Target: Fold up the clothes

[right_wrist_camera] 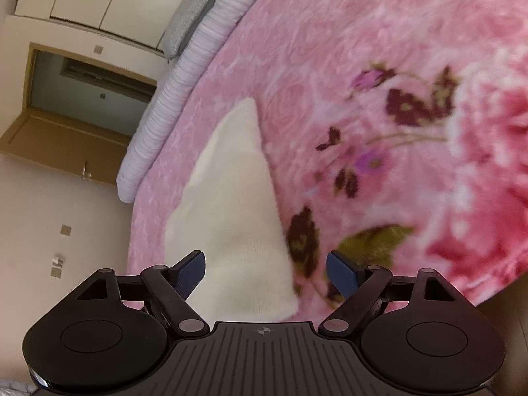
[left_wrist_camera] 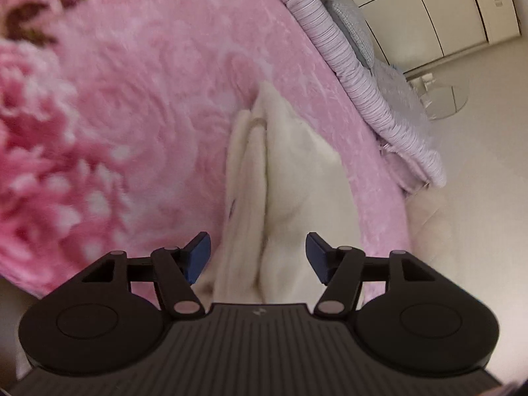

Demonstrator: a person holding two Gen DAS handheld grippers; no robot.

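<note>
Cream garment (left_wrist_camera: pixel 283 171) is lying on the pink floral blanket (left_wrist_camera: pixel 138 99), its long axis running from the bottom centre up toward the middle in both wrist views. We are seeing bunched lengthwise folds under the left gripper (left_wrist_camera: pixel 258 257) and a flat, smooth panel (right_wrist_camera: pixel 231 204) under the right gripper (right_wrist_camera: pixel 265 272). Both grippers are hovering with jaws wide, holding nothing. We are judging neither clearly nearer; whether folding is finishing or pending, we cannot tell.

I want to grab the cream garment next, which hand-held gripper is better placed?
Probably left: the left hand-held gripper is open with the cream fleece garment's bunched folds between its fingers. The right hand-held gripper mostly straddles flat cloth.
</note>
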